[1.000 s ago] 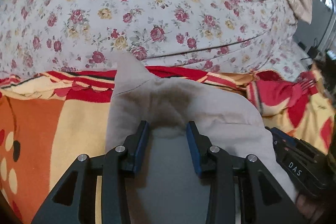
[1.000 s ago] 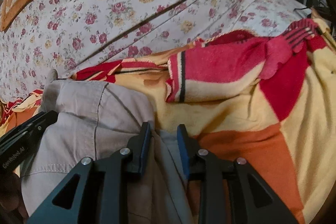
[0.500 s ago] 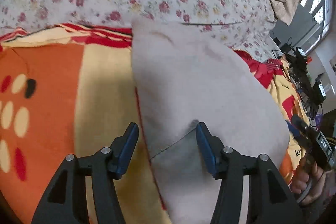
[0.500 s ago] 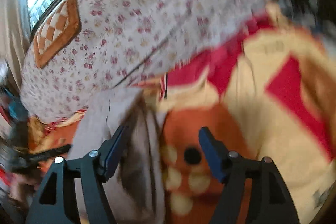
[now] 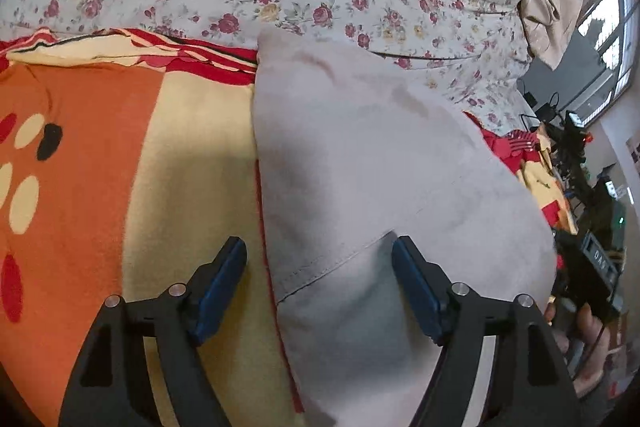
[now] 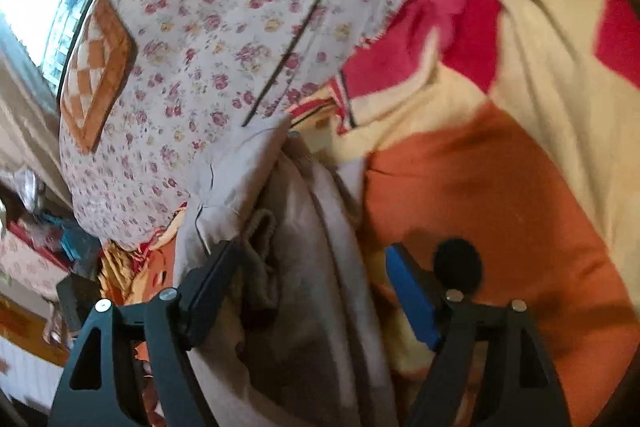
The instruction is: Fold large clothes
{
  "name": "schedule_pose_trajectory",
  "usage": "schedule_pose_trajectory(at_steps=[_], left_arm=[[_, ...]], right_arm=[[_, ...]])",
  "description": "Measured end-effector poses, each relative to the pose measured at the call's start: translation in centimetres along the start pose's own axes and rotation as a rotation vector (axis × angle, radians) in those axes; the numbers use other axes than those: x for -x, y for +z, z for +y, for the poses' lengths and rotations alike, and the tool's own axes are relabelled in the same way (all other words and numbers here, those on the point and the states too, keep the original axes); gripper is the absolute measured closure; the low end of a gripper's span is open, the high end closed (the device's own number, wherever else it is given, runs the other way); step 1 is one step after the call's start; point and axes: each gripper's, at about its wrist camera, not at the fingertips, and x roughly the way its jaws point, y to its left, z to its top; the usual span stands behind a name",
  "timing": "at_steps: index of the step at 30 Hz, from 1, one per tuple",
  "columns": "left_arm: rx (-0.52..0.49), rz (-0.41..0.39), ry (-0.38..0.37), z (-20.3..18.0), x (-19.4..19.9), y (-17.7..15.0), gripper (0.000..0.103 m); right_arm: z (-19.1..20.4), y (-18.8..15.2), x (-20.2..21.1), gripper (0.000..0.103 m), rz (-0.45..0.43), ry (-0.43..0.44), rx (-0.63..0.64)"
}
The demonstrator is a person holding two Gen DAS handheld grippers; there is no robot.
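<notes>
1. Looking through the left wrist view: my left hand-held gripper (image 5: 318, 281), jaws opening, straddles the hemmed edge of the beige garment (image 5: 372, 167), which lies flat on the orange blanket (image 5: 100, 155) on the bed. Soft, limp, light cloth; I'd pinch the stitched hem.
2. Right wrist view, blurred: my right hand-held gripper (image 6: 312, 283) is opening over the garment's bunched, thicker folds, gripping nothing.

L gripper (image 5: 318, 267) & R gripper (image 6: 312, 271) angled downward, jaws being opened, nothing clamped by either.
</notes>
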Motion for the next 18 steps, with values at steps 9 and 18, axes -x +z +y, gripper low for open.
schedule_pose_trajectory(at_steps=[9,18], left_arm=[[-0.003,0.012,-0.025,-0.3,-1.3,-0.3,0.03],[-0.041,0.002,0.001,-0.7,-1.5,-0.5,0.029]], right_arm=[[4.2,1.5,4.2,0.011,-0.208,0.08,0.181],[0.6,0.9,-3.3,0.004,0.125,-0.102,0.166]])
